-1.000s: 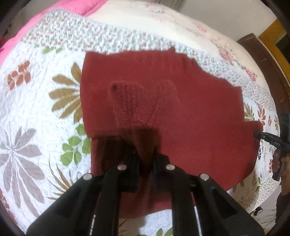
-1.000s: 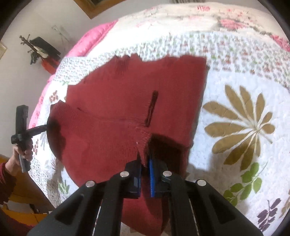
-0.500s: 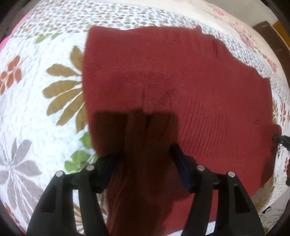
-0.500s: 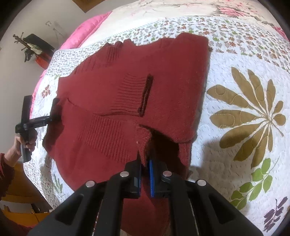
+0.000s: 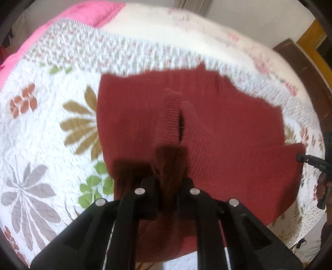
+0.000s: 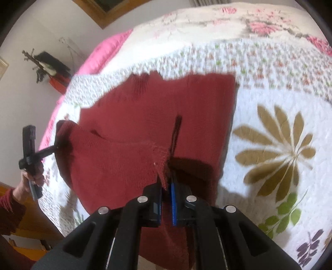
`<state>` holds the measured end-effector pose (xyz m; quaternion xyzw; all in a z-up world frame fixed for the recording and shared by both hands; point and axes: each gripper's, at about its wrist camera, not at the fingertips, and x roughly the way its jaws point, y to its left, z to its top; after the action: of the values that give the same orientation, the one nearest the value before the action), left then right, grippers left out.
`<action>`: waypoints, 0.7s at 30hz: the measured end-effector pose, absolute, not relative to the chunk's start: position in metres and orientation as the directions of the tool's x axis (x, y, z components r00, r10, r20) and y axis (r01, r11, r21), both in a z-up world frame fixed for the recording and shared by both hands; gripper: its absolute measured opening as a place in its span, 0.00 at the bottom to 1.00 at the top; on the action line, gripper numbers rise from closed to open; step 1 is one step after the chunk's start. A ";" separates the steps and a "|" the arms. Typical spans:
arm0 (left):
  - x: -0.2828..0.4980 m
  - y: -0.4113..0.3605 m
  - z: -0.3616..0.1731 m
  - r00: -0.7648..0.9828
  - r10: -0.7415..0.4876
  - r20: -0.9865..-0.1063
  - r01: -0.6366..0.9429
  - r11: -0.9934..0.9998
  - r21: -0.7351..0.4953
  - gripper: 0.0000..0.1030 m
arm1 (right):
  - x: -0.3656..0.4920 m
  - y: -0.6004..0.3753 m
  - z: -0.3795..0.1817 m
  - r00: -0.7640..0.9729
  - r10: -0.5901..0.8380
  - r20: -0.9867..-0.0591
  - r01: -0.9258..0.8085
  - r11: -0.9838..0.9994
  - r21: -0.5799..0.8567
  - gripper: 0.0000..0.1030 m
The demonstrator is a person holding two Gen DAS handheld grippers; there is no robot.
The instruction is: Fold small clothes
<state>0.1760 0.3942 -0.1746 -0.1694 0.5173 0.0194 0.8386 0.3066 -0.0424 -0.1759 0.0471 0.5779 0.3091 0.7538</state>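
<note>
Each hand-held gripper, left (image 5: 168, 194) and right (image 6: 166, 196), pinches a near edge of the dark red knitted sweater (image 5: 207, 128) spread ahead on the floral quilted bed (image 5: 41, 128).

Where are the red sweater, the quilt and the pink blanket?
sweater (image 5: 228, 128), left wrist view, flat knit body right of the slit.
quilt (image 6: 276, 149), right wrist view, tan flower beside the sweater.
pink blanket (image 5: 93, 12), left wrist view, top of the fold beyond the quilt.
</note>
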 end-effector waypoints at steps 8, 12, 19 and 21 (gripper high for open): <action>0.213 0.410 -0.137 0.569 -0.126 -0.812 -0.208 0.934 -0.291 0.10 | 0.352 -0.033 -0.121 0.252 0.525 -0.813 -0.447 0.808 0.383 0.06; 0.246 0.411 -0.134 0.590 -0.100 -0.802 -0.211 0.939 -0.273 0.10 | 0.382 -0.019 -0.112 0.280 0.502 -0.819 -0.453 0.821 0.348 0.06; 0.308 0.422 -0.177 0.515 -0.074 -0.854 -0.250 0.940 -0.232 0.10 | 0.444 0.001 -0.158 0.258 0.407 -0.876 -0.359 0.882 0.304 0.06; 0.319 0.420 -0.203 0.455 -0.054 -0.889 -0.257 0.948 -0.189 0.11 | 0.451 0.002 -0.180 0.244 0.365 -0.898 -0.325 0.904 0.279 0.06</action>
<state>0.3191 0.4205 -0.2028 -0.1500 0.5184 0.0605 0.8397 0.4512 0.0023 -0.1803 0.0174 0.5746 0.2188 0.7884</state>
